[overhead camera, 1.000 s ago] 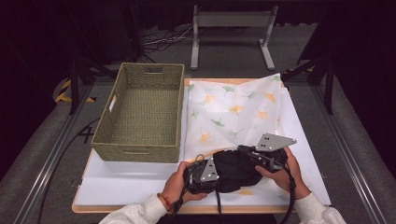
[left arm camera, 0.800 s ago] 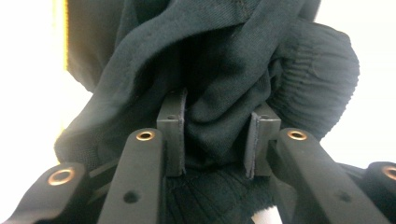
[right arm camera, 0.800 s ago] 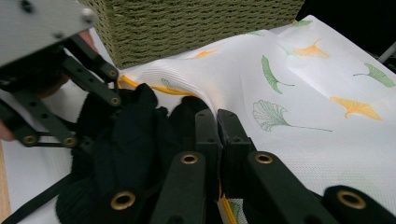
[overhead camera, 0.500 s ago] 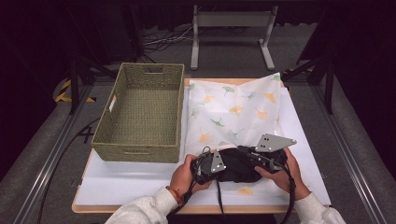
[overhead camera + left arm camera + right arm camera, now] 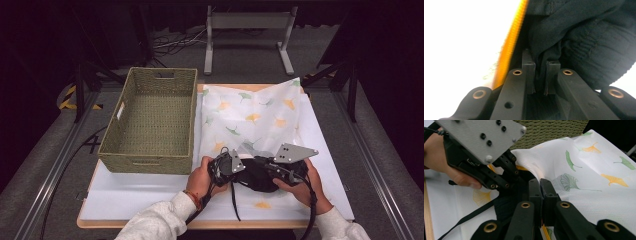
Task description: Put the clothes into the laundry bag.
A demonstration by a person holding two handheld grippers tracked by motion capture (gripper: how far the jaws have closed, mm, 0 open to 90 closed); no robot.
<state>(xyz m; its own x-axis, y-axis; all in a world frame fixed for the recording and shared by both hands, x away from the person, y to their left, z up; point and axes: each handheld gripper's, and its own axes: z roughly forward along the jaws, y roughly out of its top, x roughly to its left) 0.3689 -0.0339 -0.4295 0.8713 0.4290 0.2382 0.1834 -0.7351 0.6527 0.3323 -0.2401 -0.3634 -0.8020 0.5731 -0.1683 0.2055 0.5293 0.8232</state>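
Since the earlier high view, the left gripper (image 5: 235, 169) has been sliding rightward along the near edge of the tabletop (image 5: 150, 200), closing in on the right gripper (image 5: 265, 170), and its jaws have just been closing; in the left gripper view they are now pinching a fold of the black garment (image 5: 584, 45) between the pads. The right gripper is holding its place, its jaws pressed together; in the right gripper view (image 5: 541, 195) they are meeting where the black fabric and the edge of the white leaf-printed cloth (image 5: 594, 182) come together, and I cannot tell which of the two they are clamping, or whether both.

The black garment (image 5: 257, 175) is lying bunched between the two grippers on the near part of the printed cloth (image 5: 250, 115), which is spread over the right half of the tabletop. Beyond and to the left, the woven basket (image 5: 150, 157) is standing with nothing showing inside it.

As I judge it, the step in hand is gathering or folding the garment: both grippers are taking hold of the bundle from opposite sides. The next move is likely calling for a lift with both grips kept firm, checking that the printed cloth is not coming up with the garment, and then a carry toward the basket, well apart to the left.
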